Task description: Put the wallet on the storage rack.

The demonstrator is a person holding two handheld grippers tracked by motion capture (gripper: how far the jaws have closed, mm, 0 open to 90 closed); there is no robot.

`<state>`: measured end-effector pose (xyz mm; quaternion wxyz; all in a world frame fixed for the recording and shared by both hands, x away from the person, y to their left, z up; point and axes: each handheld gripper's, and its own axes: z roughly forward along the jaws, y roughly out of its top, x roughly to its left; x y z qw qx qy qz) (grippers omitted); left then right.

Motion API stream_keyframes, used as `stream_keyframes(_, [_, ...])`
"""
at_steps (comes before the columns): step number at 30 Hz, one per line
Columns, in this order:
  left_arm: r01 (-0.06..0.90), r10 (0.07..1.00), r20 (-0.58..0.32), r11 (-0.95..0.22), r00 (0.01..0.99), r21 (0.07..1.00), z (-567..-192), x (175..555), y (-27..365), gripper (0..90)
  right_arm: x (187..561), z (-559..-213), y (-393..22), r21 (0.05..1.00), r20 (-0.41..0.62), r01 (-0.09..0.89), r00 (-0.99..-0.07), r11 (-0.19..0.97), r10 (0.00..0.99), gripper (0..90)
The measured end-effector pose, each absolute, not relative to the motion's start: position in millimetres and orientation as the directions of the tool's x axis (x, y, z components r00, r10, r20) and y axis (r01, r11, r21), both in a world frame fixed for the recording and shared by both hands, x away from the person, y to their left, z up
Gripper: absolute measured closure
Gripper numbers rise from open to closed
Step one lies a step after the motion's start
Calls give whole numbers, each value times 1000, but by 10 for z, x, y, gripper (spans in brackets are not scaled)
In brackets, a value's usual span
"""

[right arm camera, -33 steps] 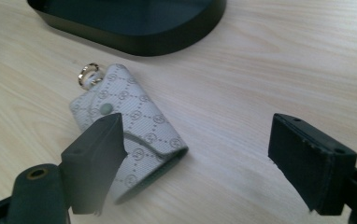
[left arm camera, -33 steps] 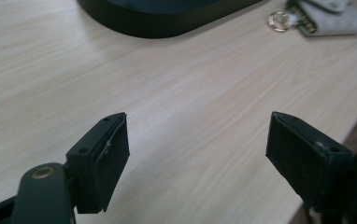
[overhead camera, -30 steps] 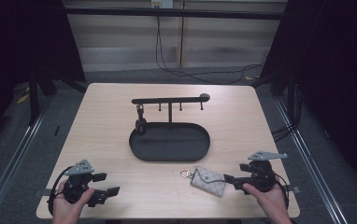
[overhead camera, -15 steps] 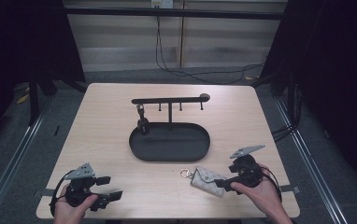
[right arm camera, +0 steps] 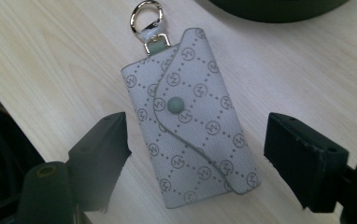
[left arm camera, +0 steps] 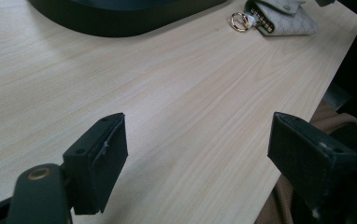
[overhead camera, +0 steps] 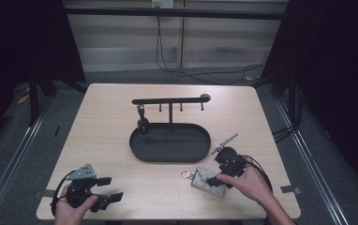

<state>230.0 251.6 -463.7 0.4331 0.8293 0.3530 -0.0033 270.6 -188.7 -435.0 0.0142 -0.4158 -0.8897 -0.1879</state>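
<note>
We're right over the key pouch (right arm camera: 190,116) now: a flat grey fabric case, printed with dotted diamonds and small round logos, its curved flap closed by one round snap. A shiny metal ring (right arm camera: 146,17) hangs off its narrow end. It lies flat on the pale wood-grain table (overhead camera: 107,136), near the front edge on our right, just in front of the tray (overhead camera: 170,143).

The right gripper (right arm camera: 197,161) straddles it, and we see its blocky black jaws wide apart, one each side of the pouch, with table showing between pad and fabric on both sides. They have just been closing a bit and then opening again, with the pouch between them but not pinched. In the high view that gripper (overhead camera: 221,176) sits over the pouch's right end.

The tray is a dark, smooth oval dish with a low rim, and a thin black rack (overhead camera: 170,101) with short pegs stands at its back.

Our left gripper (left arm camera: 195,161) sits at the front left corner, jaws spread wide, only bare wood between them.
</note>
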Motion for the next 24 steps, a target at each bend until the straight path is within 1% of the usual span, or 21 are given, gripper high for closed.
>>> stream_keyframes(4, [586, 585, -306, -377, 751, 717, -4632, 2301, 2525, 199, 2762, -4347, -1757, 272, 155, 719, -688, 639, 709, 175])
stream_keyframes(10, [586, 584, -306, -381, 752, 715, -4627, 2297, 2535, 198, 2850, -4399, -1587, 205, 130, 686, -726, 698, 675, 204])
stream_keyframes(15, [583, 591, -300, -373, 749, 722, -4622, 2296, 2544, 199, 2885, -4454, -1554, 166, 105, 660, -750, 732, 653, 207])
stream_keyframes(24, [582, 593, -298, -370, 748, 724, -4622, 2299, 2547, 199, 2897, -4576, -1532, 106, 105, 638, -770, 763, 630, 196])
